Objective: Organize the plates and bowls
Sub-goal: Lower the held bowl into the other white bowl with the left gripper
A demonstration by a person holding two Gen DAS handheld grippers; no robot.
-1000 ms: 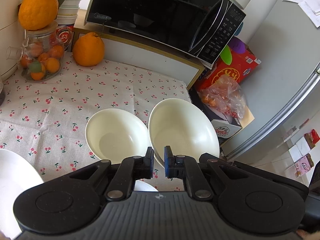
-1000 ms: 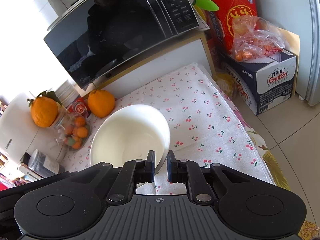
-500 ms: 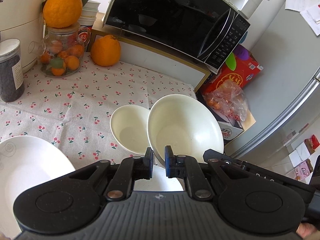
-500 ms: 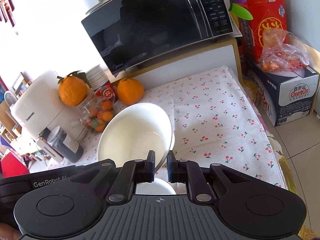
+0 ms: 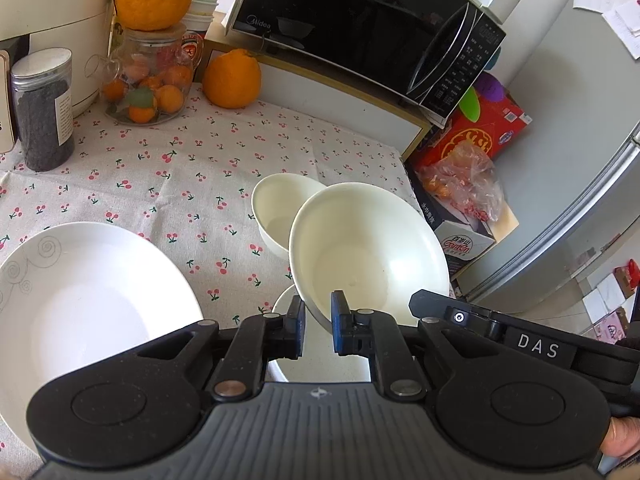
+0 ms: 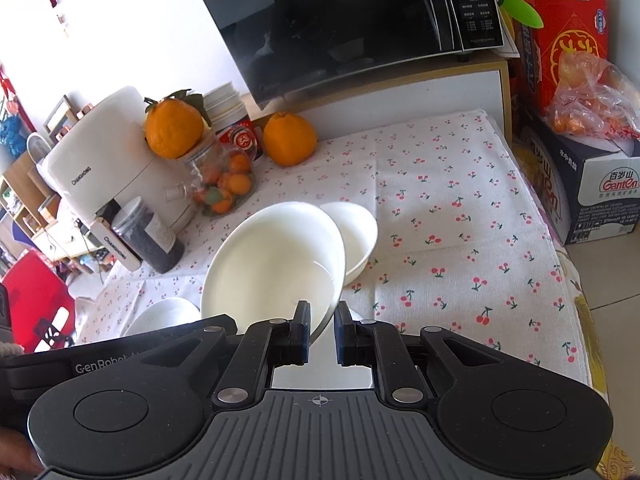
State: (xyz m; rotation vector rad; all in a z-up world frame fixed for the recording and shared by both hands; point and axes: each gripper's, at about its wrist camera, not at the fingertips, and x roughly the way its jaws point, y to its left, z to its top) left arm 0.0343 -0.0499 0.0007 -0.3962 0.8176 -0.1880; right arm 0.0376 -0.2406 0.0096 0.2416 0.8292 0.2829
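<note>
A white bowl (image 5: 372, 248) hangs tilted above the cherry-print tablecloth (image 5: 180, 168), and both grippers hold it by its near rim. My left gripper (image 5: 318, 322) is shut on the rim's left part. The right gripper (image 6: 322, 330) is shut on the rim of that bowl (image 6: 272, 268), and its body shows at the right (image 5: 520, 344) of the left wrist view. A smaller white bowl (image 5: 276, 208) stands on the cloth just behind. At near left lies a large white plate (image 5: 88, 304). Under the held bowl is another white dish (image 5: 286, 304), mostly hidden.
At the back stand a black microwave (image 5: 360, 20), a loose orange (image 5: 232, 78), a glass jar of small oranges (image 5: 148, 80) with an orange on top, a dark jar (image 5: 44, 108) and a white appliance (image 5: 52, 12). Boxes (image 6: 592, 184) sit on the floor past the table's right edge.
Both grippers have carried the bowl back and to the left, away from the small bowl on the cloth. The large plate and the dark jar have come into the left wrist view.
</note>
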